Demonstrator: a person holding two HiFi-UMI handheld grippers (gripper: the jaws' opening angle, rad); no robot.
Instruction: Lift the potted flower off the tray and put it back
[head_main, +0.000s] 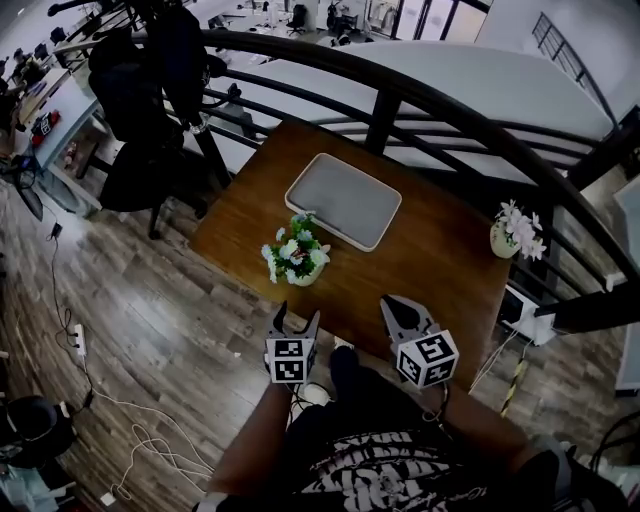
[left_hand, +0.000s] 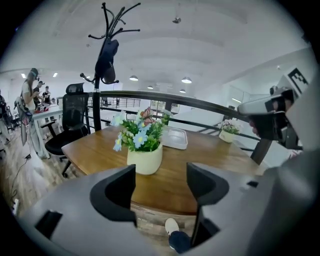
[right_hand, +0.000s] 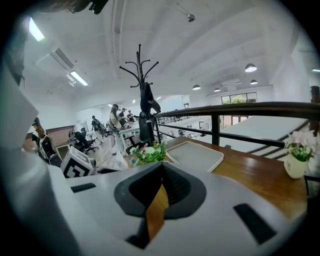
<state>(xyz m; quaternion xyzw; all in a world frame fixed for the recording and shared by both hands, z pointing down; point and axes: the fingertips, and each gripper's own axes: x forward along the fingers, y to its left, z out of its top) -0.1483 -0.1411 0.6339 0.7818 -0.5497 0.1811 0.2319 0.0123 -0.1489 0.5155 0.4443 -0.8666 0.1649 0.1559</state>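
The potted flower, a cream pot with white and blue blooms, stands on the wooden table just off the front-left corner of the grey tray, not on it. My left gripper hovers at the table's near edge, a short way in front of the pot, open and empty. In the left gripper view the pot is straight ahead beyond the left gripper, with the tray behind it. My right gripper is shut on nothing, beside the left one. From the right gripper view, the flowers and tray lie ahead.
A second small pot of pale pink flowers stands at the table's right edge. A dark curved railing runs behind the table. A black office chair and coat stand are off the table's left side. Cables lie on the wooden floor.
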